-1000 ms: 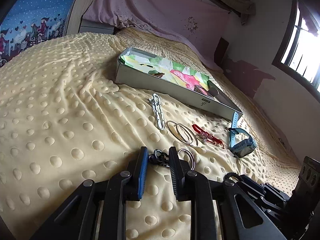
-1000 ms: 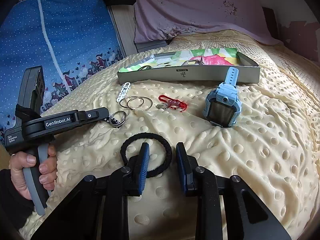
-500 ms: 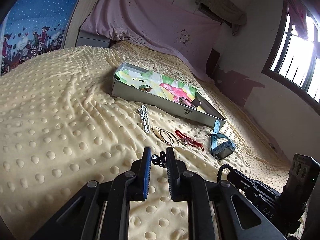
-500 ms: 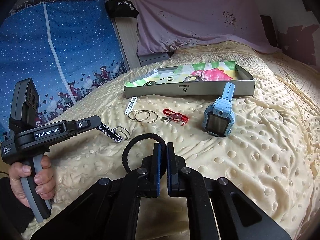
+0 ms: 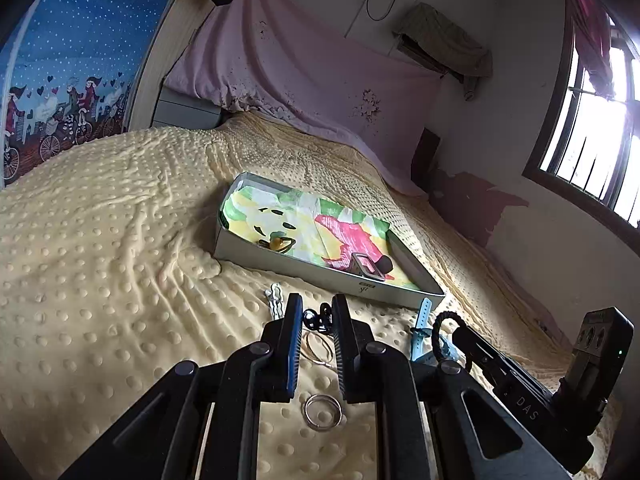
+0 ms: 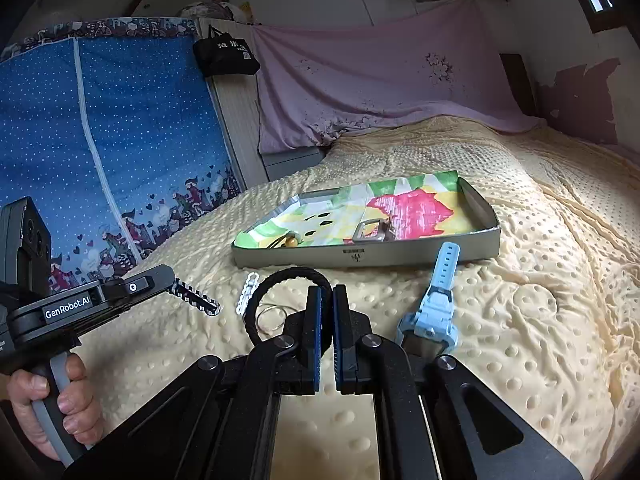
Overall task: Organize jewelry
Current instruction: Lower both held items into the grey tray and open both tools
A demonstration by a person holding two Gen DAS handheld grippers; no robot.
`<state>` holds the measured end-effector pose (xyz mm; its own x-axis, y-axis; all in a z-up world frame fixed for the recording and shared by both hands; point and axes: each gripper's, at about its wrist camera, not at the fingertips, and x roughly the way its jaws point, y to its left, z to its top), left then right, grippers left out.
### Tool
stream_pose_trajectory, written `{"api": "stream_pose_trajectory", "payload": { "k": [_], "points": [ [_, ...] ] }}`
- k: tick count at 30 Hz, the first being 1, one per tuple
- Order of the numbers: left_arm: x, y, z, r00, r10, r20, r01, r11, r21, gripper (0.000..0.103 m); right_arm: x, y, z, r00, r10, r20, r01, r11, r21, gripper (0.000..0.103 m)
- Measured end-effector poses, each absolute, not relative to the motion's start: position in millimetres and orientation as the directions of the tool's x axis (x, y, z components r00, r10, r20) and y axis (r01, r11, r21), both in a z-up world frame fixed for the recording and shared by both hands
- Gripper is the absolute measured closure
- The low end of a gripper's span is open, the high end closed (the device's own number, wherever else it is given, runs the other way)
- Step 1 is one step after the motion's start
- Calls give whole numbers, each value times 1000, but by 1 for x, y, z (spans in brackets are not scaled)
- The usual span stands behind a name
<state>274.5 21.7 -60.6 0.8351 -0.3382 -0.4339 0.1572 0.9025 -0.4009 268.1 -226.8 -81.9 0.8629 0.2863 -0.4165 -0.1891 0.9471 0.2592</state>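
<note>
Bedroom: dimpled yellow blanket (image 6: 540,280), pink sheet (image 6: 380,92) on wall. Left gripper (image 5: 316,316) pinched a dark trinket (image 5: 318,319); right gripper (image 6: 327,312) clamped a black band (image 6: 280,280).

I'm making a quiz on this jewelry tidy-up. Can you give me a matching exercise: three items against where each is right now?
Items:
1. black hair tie
2. blue watch
3. metal buckle

Places:
a. inside the grey box
b. lying on the yellow blanket
c. pinched in the right gripper

Pairs: 1-c, 2-b, 3-a
</note>
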Motion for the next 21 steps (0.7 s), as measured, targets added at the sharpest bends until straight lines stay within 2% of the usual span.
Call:
{"api": "stream_pose_trajectory", "payload": {
  "k": [5,10,15,21],
  "points": [
    [325,13,-50,841,-340,-420,178,908,-380,89,319,-231,-65,880,211,-425,-102,959,265,98],
    [373,-5,-50,835,-350,-424,202,913,-356,89,365,-253,-57,873,71,-482,61,966,253,98],
    [409,-25,-68,807,-329,-490,168,924,-343,89,402,-269,-68,822,15,-570,133,967,216,98],
    [427,-38,-89,770,-312,-557,144,935,-325,89,431,-277,-92,747,13,-665,148,972,185,98]
  ]
}}
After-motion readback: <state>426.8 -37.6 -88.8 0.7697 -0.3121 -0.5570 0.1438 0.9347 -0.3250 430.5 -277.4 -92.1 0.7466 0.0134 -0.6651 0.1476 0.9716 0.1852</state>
